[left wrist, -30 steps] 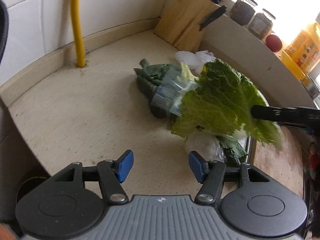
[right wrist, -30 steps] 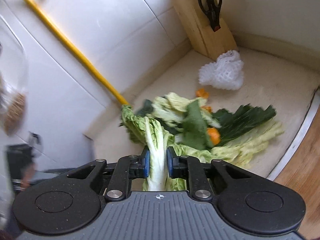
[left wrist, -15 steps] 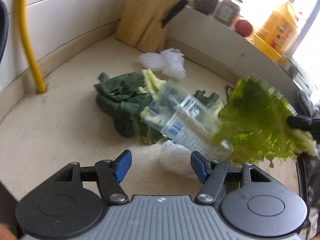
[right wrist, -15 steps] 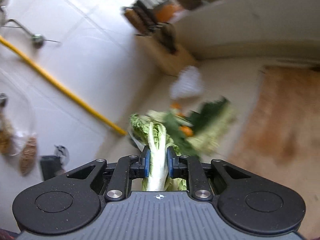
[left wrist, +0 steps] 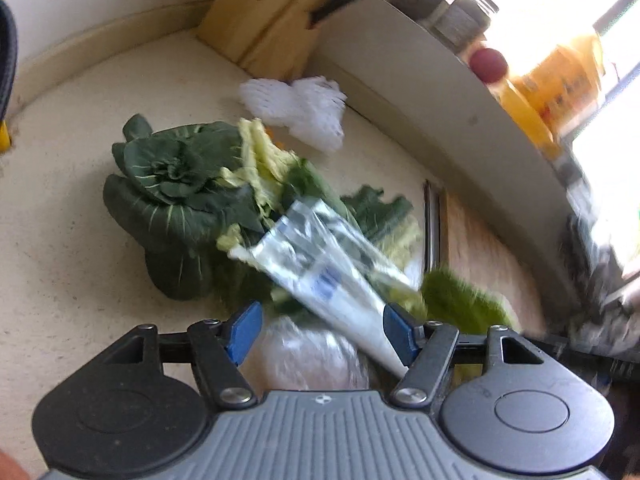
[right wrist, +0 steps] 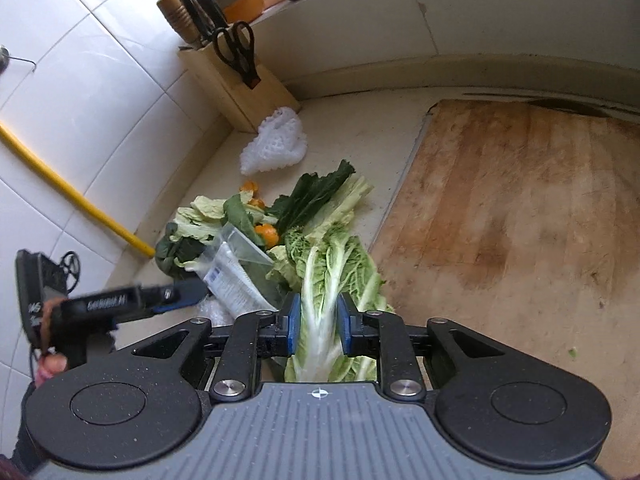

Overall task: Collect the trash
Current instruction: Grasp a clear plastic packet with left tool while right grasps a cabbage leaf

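Right tongs [right wrist: 318, 325] still clamp cabbage leaf [right wrist: 332, 276] | left tongs [left wrist: 322, 332] — nearer wrapper [left wrist: 320, 276]

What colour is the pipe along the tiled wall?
Yellow; the pipe shows best in the right wrist view.

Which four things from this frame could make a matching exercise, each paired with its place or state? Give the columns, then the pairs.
Things:
1. cabbage leaf
2. foam net
3. scissors
4. left gripper

Places or states:
A. in the knife block
B. open over the plastic wrapper
C. clamped in the right gripper
D. on the counter beside the knife block

Pairs: 1-C, 2-D, 3-A, 4-B
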A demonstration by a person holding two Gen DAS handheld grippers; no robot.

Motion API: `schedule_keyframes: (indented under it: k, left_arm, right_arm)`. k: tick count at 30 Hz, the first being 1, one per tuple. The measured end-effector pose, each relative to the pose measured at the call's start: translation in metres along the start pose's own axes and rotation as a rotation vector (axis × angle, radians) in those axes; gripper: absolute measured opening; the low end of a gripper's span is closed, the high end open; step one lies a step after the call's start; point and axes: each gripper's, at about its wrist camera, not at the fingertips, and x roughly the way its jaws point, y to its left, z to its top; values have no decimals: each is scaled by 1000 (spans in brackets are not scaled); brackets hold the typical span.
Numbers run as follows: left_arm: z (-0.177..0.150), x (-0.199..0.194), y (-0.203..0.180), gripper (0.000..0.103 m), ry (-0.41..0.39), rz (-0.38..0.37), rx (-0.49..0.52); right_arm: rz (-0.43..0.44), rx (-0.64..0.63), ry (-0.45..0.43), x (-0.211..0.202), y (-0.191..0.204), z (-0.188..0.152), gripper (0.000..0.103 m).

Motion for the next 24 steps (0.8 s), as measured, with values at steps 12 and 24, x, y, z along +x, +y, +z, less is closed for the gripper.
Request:
schedule_keyframes:
  k: [12,24]
  left_arm:
    - [4,31,-4,53,-50,10,-4]
    - [-1,9,-39,18,-78,-15,182]
  right_arm:
    - [-92,-94,62,17,5,2,73]
    - [-170,-211,79,35,23,-13,31]
